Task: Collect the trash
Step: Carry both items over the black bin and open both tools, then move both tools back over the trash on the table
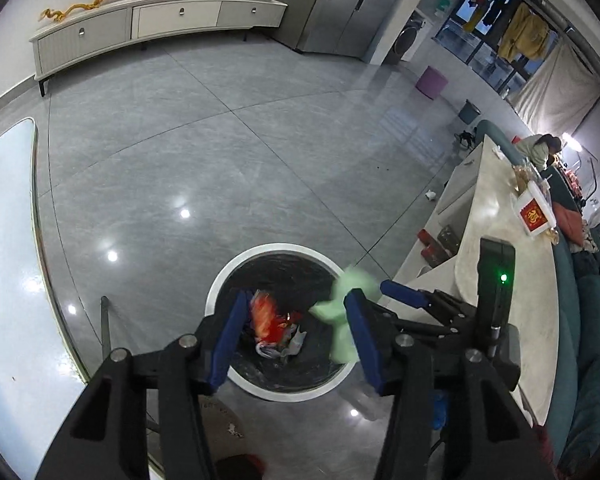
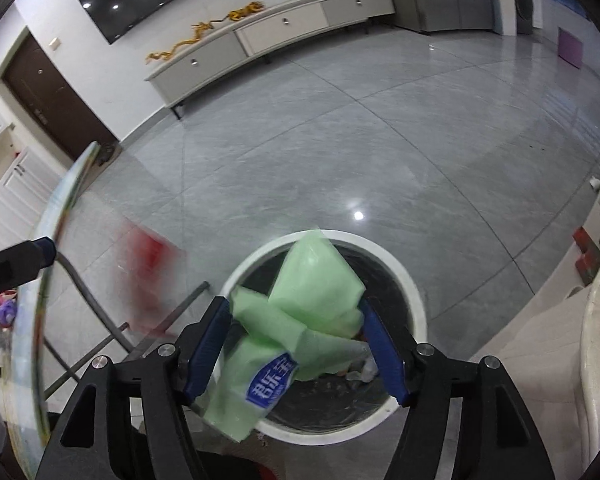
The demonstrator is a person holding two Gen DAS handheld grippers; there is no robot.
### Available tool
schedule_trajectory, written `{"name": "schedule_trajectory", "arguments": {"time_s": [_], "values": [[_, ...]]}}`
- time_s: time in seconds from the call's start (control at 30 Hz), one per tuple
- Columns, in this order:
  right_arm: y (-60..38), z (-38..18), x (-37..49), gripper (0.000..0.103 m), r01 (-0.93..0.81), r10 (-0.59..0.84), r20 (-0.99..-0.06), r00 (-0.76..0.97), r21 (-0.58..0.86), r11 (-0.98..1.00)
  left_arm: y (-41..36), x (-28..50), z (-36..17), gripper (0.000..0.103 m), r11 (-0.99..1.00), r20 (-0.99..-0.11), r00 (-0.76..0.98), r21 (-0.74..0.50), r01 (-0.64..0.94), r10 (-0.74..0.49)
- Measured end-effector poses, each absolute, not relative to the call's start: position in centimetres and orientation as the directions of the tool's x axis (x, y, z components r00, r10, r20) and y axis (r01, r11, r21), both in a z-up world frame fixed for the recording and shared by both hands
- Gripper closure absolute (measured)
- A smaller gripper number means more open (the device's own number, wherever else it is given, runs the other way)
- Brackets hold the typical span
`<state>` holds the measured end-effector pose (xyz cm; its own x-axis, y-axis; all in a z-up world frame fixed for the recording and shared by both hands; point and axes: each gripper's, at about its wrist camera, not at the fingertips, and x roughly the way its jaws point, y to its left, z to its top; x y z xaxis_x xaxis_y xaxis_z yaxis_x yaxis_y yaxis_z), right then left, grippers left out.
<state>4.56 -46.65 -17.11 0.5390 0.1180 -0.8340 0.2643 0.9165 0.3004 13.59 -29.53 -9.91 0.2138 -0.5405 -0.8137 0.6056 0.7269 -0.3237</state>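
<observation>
Left gripper [image 1: 296,336]: pointing steeply down, jaws apart, nothing between them. Right gripper [image 2: 296,350]: pointing steeply down, jaws apart, grip unclear.

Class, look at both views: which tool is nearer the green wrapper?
Right. The right tool has the green wrapper between its fingers over the bin; the left tool hangs beside it, apart from the wrapper, over the same bin.

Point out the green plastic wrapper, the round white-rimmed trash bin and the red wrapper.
Green plastic wrapper [image 2: 315,280], right wrist view, upper flat panel.
Round white-rimmed trash bin [image 1: 216,288], left wrist view, left rim.
Red wrapper [image 1: 266,314], left wrist view, crumpled middle.
</observation>
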Motion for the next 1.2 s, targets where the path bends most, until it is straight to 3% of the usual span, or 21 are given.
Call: {"name": "schedule_trajectory", "arguments": {"time_s": [0.47,0.93,1.2], "values": [[-46.3,-14.6,2.9,0.038,0.266,0.108,-0.799,0.591,0.319,0.909,-24.3,11.2,-7.0,0.053,0.770,-0.790,0.345,-0.234,0.594,-0.506],[-40.0,-7.1,1.0,0.038,0.139,0.125,-0.718,0.685,0.296,0.945,-11.3,7.6,-3.2,0.053,0.855,-0.745,0.502,-0.176,0.488,-0.439],[-35.1,-2.2,0.5,0.038,0.026,0.154,-0.664,0.732,0.253,0.967,-2.1,5.9,-2.3,0.052,0.912,-0.706,0.590,-0.213,0.350,-0.391]]}}
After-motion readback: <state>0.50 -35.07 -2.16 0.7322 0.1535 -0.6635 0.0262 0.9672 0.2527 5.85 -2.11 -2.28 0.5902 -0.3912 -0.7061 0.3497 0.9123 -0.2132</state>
